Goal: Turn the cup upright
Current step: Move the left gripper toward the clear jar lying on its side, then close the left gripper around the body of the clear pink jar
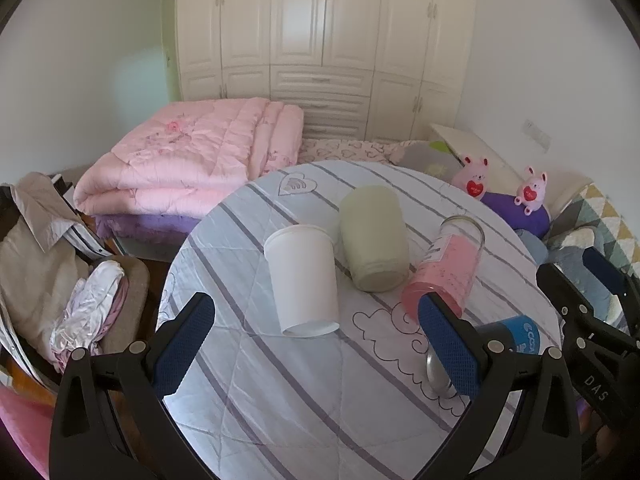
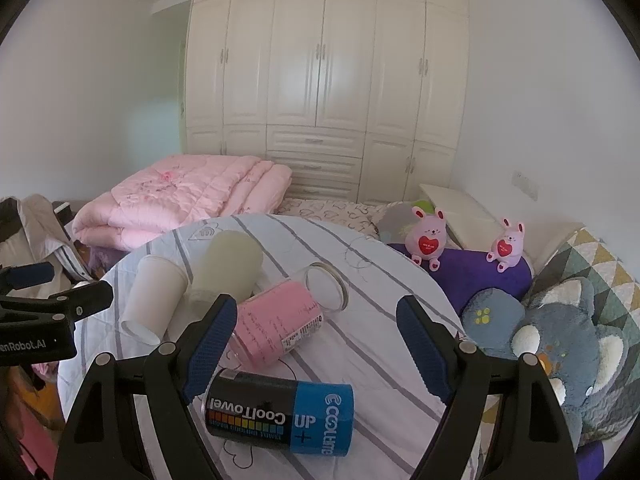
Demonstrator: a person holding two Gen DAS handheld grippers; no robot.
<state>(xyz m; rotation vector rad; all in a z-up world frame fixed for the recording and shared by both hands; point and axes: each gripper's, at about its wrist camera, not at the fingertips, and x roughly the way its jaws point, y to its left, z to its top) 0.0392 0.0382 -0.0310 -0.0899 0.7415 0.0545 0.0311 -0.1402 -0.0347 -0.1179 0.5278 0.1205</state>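
Observation:
Several cups lie on their sides on a round table with a striped cloth (image 1: 280, 400). A white paper cup (image 1: 302, 278) lies mouth away from me, left of a pale green cup (image 1: 374, 236) and a glass with a pink label (image 1: 446, 268). A black and blue CoolTowel can (image 2: 280, 418) lies nearest, also in the left wrist view (image 1: 512, 334). My left gripper (image 1: 316, 350) is open above the table just short of the white cup. My right gripper (image 2: 316, 344) is open over the can. The white cup (image 2: 154, 300), green cup (image 2: 230, 266) and pink glass (image 2: 280, 316) also show in the right wrist view.
A folded pink quilt (image 1: 192, 152) lies on the bed behind the table. Clothes are piled on a chair (image 1: 60, 280) at left. Plush toys (image 2: 560, 344) and two pink bunnies (image 2: 426, 238) sit at right. White wardrobes (image 1: 320, 40) fill the back wall.

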